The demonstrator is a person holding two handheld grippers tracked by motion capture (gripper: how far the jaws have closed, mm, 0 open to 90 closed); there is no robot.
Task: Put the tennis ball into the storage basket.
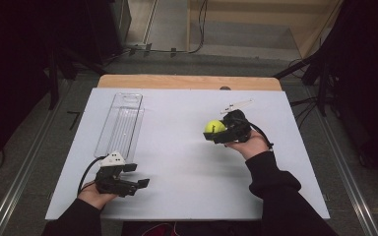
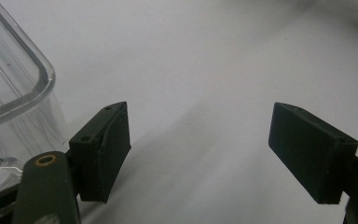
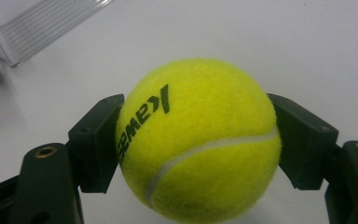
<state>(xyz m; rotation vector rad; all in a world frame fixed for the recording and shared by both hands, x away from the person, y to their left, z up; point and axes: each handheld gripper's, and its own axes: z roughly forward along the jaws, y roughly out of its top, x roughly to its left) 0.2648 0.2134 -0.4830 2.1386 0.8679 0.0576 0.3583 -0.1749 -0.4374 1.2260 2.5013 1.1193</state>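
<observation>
Fingers (image 3: 95,149) of the right gripper (image 3: 198,140) clamp the tennis ball (image 3: 200,140) (yellow) near the counter's (image 1: 177,147) right edge; left gripper (image 2: 198,149) fingers gape wide beside the clear tray (image 2: 9,93).

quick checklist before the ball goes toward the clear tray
1. Grip: right gripper shut on the tennis ball, a pad on each side: ok.
2. Ball off the table: looks lifted in the high view, cannot tell for sure.
3. Clear tray has nothing inside: ok.
4. Path from ball to tray is bare table: ok.
5. Left gripper open, holding nothing, beside the tray's near end: ok.
6. Tray held steady: not ok, nothing grips it.
</observation>
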